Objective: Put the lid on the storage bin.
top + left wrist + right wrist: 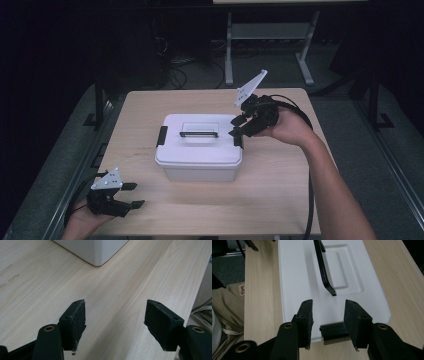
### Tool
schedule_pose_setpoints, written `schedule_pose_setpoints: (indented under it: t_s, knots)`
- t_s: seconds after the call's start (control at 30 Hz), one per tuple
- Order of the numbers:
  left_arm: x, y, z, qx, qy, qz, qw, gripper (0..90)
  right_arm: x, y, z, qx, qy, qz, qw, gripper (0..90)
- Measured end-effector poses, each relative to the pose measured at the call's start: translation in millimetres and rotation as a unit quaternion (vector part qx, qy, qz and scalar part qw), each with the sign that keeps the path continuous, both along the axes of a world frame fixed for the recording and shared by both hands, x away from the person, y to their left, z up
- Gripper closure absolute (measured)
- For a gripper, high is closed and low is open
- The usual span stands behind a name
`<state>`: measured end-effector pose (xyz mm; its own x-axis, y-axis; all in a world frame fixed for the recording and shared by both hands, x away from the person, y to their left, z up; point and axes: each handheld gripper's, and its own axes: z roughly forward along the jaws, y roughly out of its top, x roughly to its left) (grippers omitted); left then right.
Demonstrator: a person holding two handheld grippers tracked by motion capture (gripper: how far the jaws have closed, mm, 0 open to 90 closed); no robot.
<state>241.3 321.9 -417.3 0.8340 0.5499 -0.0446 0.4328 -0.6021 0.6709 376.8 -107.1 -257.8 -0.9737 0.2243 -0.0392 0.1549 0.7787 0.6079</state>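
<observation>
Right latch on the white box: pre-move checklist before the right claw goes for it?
1. Right claw open: ok, jaws apart.
2. Right latch between the jaws: ok, it sits in the gap in the right gripper view.
3. Latch gripped: not ok, no contact seen.
4. Box lid seated, handle flat: ok.
5. Left claw out of the way: ok, open, over the table near its front left corner.
6. Left latch state: cannot tell.
</observation>
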Motion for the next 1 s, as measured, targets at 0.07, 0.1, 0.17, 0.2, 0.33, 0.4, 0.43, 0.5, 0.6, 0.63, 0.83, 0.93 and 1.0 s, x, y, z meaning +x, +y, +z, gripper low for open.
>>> schedule_pose_setpoints:
  t_s: [0.07, 0.1, 0.17, 0.2, 0.33, 0.4, 0.43, 0.5, 0.6, 0.63, 0.83, 0.93, 1.0]
  knots:
    - [-0.2, 0.0, 0.2, 0.0, -0.001, 0.0, 1.0, 32.9, -0.8, -2.3, -0.6, 0.0, 0.002, -0.004, 1.0, 57.5]
    - [-0.2, 0.2, 0.3, 0.0, -0.001, 0.0, 1.0, 32.9, -1.5, -3.4, -0.9, 0.001, 0.003, -0.005, 1.0, 57.4]
    - [-0.1, 0.0, 0.3, 0.0, 0.0, 0.0, 1.0, 32.9, -2.3, -5.9, -1.2, 0.0, 0.004, -0.008, 1.0, 57.0]
    - [-0.1, -0.2, 0.1, 0.0, -0.001, 0.001, 1.0, 32.9, -2.6, -7.3, -1.2, 0.0, 0.003, -0.009, 1.0, 57.0]
    - [0.1, -0.7, 0.0, 0.002, 0.0, 0.001, 1.0, 32.5, -4.0, -12.8, -2.2, 0.005, 0.004, -0.013, 0.9999, 56.3]
    - [0.1, -0.6, 0.1, 0.001, 0.0, 0.001, 1.0, 32.5, -4.7, -15.4, -2.5, 0.004, 0.005, -0.016, 0.9999, 55.9]
    - [0.1, -0.6, 0.2, 0.001, 0.0, 0.001, 1.0, 32.4, -4.7, -16.9, -2.4, 0.001, 0.002, -0.015, 0.9999, 55.8]
    - [0.0, -0.2, 0.2, 0.001, -0.001, 0.002, 1.0, 32.4, -6.6, -19.6, -1.4, 0.003, 0.002, -0.019, 0.9998, 55.6]
    - [0.1, 0.1, 0.4, 0.0, -0.002, 0.003, 1.0, 32.3, -8.7, -23.9, -0.8, 0.003, 0.001, -0.024, 0.9997, 55.4]
    - [0.2, 0.0, 0.5, 0.001, -0.002, 0.003, 1.0, 32.4, -9.6, -25.5, -0.9, 0.004, 0.004, -0.027, 0.9996, 55.2]
    - [0.3, -1.6, -0.1, 0.001, 0.0, 0.003, 1.0, 32.3, -13.0, -37.5, -5.0, 0.006, 0.003, -0.036, 0.9993, 54.3]
    - [0.8, -1.6, -0.4, 0.001, 0.0, 0.002, 1.0, 32.4, -14.6, -42.7, -7.1, 0.008, 0.006, -0.039, 0.9992, 54.1]
    - [1.1, -1.6, -0.4, 0.002, 0.0, 0.003, 1.0, 32.4, -16.1, -46.3, -8.1, 0.007, 0.009, -0.045, 0.9989, 53.7]
